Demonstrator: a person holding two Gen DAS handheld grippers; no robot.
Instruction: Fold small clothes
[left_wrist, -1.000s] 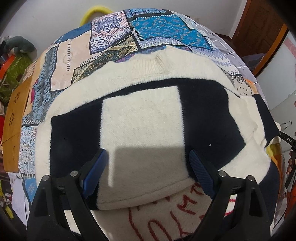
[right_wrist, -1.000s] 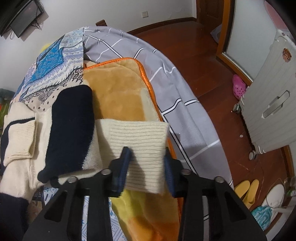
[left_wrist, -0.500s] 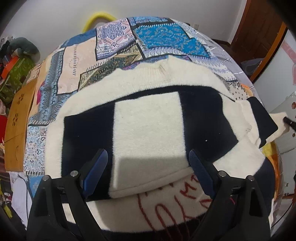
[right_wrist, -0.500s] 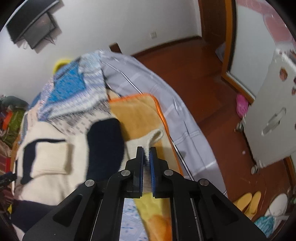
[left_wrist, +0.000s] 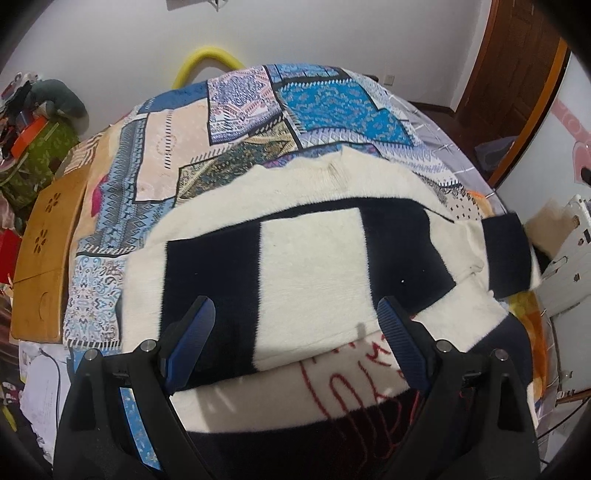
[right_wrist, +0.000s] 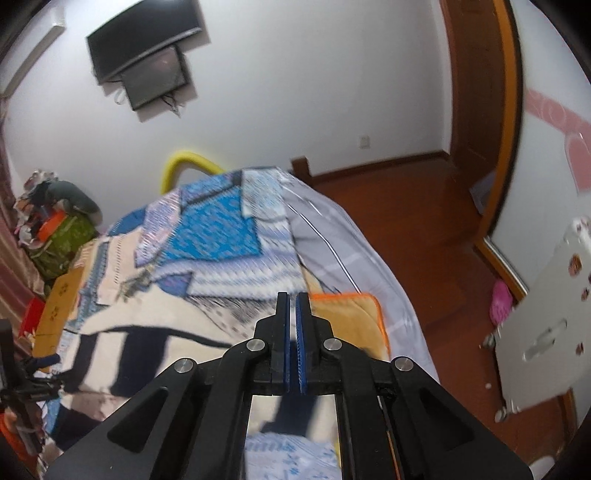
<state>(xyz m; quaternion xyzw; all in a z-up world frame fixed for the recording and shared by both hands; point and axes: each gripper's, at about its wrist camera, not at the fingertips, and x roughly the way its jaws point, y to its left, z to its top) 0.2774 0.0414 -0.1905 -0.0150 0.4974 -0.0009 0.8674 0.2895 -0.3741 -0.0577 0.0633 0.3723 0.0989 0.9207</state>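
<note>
Lying soft and floppy under the wide-open left gripper (left_wrist: 295, 328), the fuzzy sweater (left_wrist: 310, 266) is wanting edge pinches; the right gripper (right_wrist: 292, 341) is staying closed, looking empty

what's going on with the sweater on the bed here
A person with a gripper in each hand is folding a cream and navy sweater spread on a patchwork quilt. The right gripper is shut, apparently pinching one sleeve, which stands lifted off the bed. The left gripper hangs open above the sweater's body, gripping nothing.
</note>
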